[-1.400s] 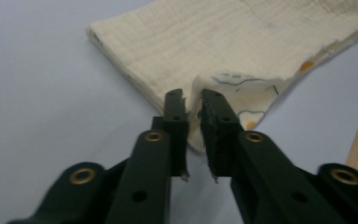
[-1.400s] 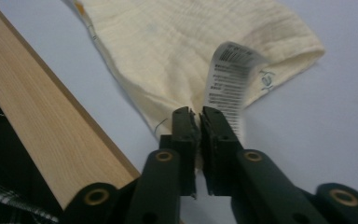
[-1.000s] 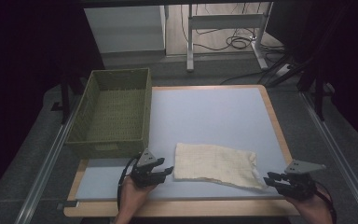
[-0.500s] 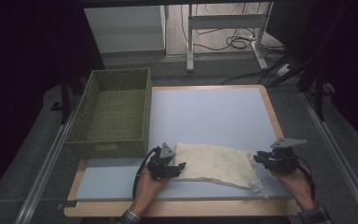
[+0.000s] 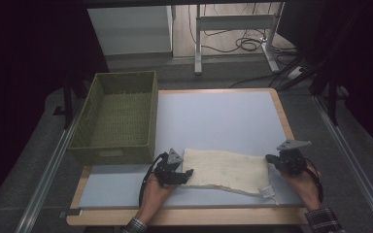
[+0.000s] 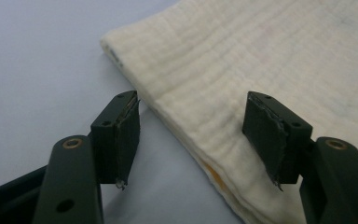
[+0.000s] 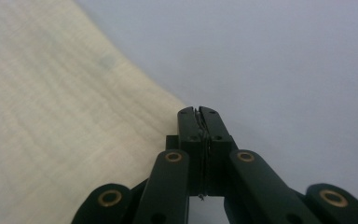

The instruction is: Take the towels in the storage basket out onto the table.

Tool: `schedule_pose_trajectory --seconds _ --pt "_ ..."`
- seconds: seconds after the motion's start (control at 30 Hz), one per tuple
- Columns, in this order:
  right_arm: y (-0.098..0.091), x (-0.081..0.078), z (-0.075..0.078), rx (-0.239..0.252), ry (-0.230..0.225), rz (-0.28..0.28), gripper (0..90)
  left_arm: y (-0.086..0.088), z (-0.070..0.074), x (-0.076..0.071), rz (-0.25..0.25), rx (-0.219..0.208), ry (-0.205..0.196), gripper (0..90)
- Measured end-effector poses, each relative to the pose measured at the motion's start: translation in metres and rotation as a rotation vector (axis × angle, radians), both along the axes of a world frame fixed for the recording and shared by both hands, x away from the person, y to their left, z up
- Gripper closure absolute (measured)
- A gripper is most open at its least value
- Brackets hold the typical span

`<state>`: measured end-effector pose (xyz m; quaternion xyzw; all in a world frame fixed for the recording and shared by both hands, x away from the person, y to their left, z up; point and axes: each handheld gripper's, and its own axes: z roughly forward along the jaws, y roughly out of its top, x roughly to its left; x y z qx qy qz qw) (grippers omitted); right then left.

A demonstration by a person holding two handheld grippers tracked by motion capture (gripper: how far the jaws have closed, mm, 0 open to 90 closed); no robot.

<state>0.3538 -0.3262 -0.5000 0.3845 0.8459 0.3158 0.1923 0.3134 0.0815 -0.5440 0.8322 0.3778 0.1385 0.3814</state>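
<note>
A cream folded cloth (image 5: pixel 225 170) lies flat near the front edge of the counter (image 5: pixel 223 116), roughly midway between its left and right edges. A small white label (image 5: pixel 267 191) sticks out at the cloth's front right corner.

The left gripper (image 5: pixel 187 174) sits at the cloth's left end, held by the person's left hand (image 5: pixel 153 194), which comes in over the front edge. In the left gripper view its jaws stand wide apart around the cloth's folded edge (image 6: pixel 223 93): one jaw rests over the bare blue counter top (image 6: pixel 42 60) just beside the edge, the other over the cloth. The jaws grip nothing. The stacked layers of the fold show along that edge, with a trace of orange between them.

The right gripper (image 5: pixel 271 159) is at the cloth's right end, held by the right hand (image 5: pixel 303 182); a plaid cuff (image 5: pixel 323 219) shows at the wrist. In the right gripper view the jaws are pressed together with no gap, their tips right at the border of the cloth (image 7: pixel 51 116). Whether any fabric is caught between them cannot be told.

A green woven basket (image 5: pixel 118 116) stands at the counter's back left corner, overhanging the left edge, well apart from the cloth.
</note>
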Motion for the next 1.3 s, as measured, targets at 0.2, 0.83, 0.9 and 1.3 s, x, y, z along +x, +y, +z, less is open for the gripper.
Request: schedule_pose_trajectory --seconds 0.2,0.83,0.9,1.3 --pt "-0.009 0.0 -0.002 0.036 0.034 -0.011 78.9 0.0 0.002 0.001 0.018 0.009 -0.006 32.9" --pt "-0.007 0.005 -0.004 0.109 0.041 -0.055 63.8 -0.006 0.016 0.066 0.123 0.018 0.051 50.9" --pt "-0.003 0.007 -0.009 0.104 0.057 -0.044 63.9 -0.008 0.01 0.067 0.109 0.035 0.066 50.0" --pt "0.011 0.029 -0.008 0.026 0.036 -0.013 85.4 -0.006 0.013 0.048 0.044 -0.026 0.033 85.4"
